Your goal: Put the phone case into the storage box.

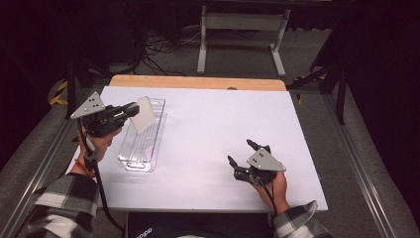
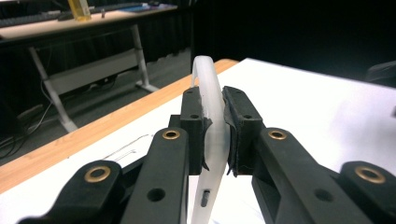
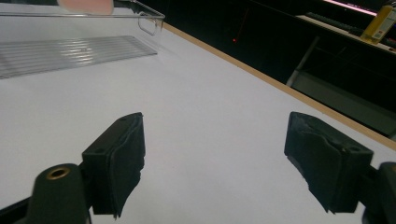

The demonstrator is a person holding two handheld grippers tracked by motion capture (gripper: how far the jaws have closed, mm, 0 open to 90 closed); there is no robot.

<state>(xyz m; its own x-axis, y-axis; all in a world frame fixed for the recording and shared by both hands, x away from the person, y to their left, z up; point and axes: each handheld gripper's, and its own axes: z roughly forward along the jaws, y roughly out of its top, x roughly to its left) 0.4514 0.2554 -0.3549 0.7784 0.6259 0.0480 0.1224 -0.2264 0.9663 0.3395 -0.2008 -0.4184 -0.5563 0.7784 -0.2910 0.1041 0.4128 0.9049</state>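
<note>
A long clear plastic tray (image 1: 141,139) lies on the left part of the white table (image 1: 223,124). Just above its far half, my left gripper (image 1: 133,110) is shut on a thin, white, translucent card-like piece (image 1: 144,114), which tilts upward. In the left gripper view the piece (image 2: 210,93) shows edge-on, pinched between the gripper's (image 2: 215,116) two pads. My right gripper (image 1: 240,151) rests low near the front right of the table, open and with nothing in it. In the right gripper view that gripper (image 3: 215,154) frames bare table, with the tray (image 3: 70,51) farther off.
A wooden strip (image 1: 198,82) borders the table's far edge. Beyond it are a white desk frame (image 1: 242,34) and cables on the floor. Metal rails run along both sides of the table. A person's plaid sleeves enter at the bottom.
</note>
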